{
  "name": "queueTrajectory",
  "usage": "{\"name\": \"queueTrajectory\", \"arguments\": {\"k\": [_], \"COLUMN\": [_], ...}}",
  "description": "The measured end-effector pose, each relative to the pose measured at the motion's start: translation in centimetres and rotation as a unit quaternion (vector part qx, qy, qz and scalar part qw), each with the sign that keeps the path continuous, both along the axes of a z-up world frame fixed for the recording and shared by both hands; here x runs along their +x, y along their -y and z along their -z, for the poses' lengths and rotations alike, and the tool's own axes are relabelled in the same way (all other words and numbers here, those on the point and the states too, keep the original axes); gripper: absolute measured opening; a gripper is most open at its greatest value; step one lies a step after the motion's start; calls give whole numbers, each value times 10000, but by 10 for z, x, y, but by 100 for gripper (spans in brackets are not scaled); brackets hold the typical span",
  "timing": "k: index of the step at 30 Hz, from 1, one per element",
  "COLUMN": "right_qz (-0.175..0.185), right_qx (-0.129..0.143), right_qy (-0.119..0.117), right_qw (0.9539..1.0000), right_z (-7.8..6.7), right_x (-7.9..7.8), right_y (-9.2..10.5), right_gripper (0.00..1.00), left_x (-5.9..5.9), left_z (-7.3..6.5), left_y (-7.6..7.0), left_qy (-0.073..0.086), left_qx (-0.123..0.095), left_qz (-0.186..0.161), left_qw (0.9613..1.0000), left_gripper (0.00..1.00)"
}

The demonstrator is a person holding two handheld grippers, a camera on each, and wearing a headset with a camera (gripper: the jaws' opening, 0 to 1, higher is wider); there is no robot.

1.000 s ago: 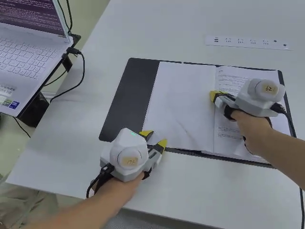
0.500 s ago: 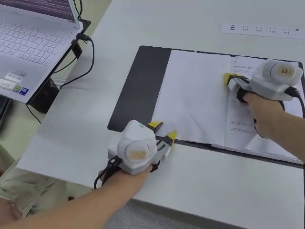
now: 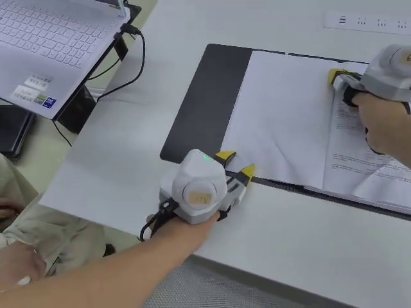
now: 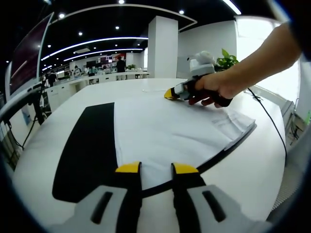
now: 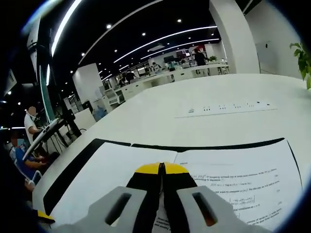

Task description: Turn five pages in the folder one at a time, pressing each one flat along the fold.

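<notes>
Folder (image 3: 204,96) lies open on table (image 3: 289,256). Our right gripper (image 3: 336,77): jaws together, tips on fold (image 3: 326,151) near top. Left gripper (image 3: 236,163): jaws slightly apart, empty, at page (image 3: 282,122) bottom edge. Risk: we drag too hard, page wrinkles or tears; left slips, folder skids.

You're working at a white workbench (image 3: 308,256) in an open-plan hall with a dark ceiling (image 5: 146,29), curved strip lights (image 4: 97,40), a white pillar (image 4: 163,48) and a potted plant (image 4: 226,58). A laptop (image 3: 58,32) sits at the bench's far left corner.
</notes>
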State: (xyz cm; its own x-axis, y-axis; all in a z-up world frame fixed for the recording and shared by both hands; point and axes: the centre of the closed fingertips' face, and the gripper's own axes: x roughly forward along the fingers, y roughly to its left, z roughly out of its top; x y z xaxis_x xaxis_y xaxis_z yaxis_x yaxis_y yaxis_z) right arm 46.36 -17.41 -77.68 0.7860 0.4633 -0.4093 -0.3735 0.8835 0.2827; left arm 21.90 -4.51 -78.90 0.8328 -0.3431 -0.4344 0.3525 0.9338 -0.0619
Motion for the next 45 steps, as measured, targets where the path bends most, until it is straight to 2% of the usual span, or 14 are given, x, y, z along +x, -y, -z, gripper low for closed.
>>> {"name": "queueTrajectory", "arguments": {"k": [6,12,18,28,32,38,45], "right_qz": [57,145,115,-6,-55,-121,-140], "right_qx": [-132,-130,-185,-87,-10,-11,114], "right_qy": [112,54,-5,-26,-55,-49,-124], "right_qw": [9998,9998,9998,10000,10000,9999,9998], "right_z": [-1,2,5,6,5,-10,-10], "right_x": [9,21,24,6,-7,-47,-62], "right_y": [1,3,4,2,0,-6,-7], "right_gripper": [0,0,0,0,0,0,0], "left_x": [-1,-1,-1,-1,-1,-1,-1], "left_z": [-1,0,0,0,-1,0,-1], "left_y": [0,0,-1,0,0,0,0], "left_qy": [17,23,17,15,17,20,30], "left_qx": [-18,-21,-31,-35,-36,-54,-56], "left_qz": [-32,-30,-38,-43,-44,-51,-56], "left_qw": [10000,10000,10000,10000,10000,10000,10000], "left_gripper": [23,23,23,23,23,23,23]}}
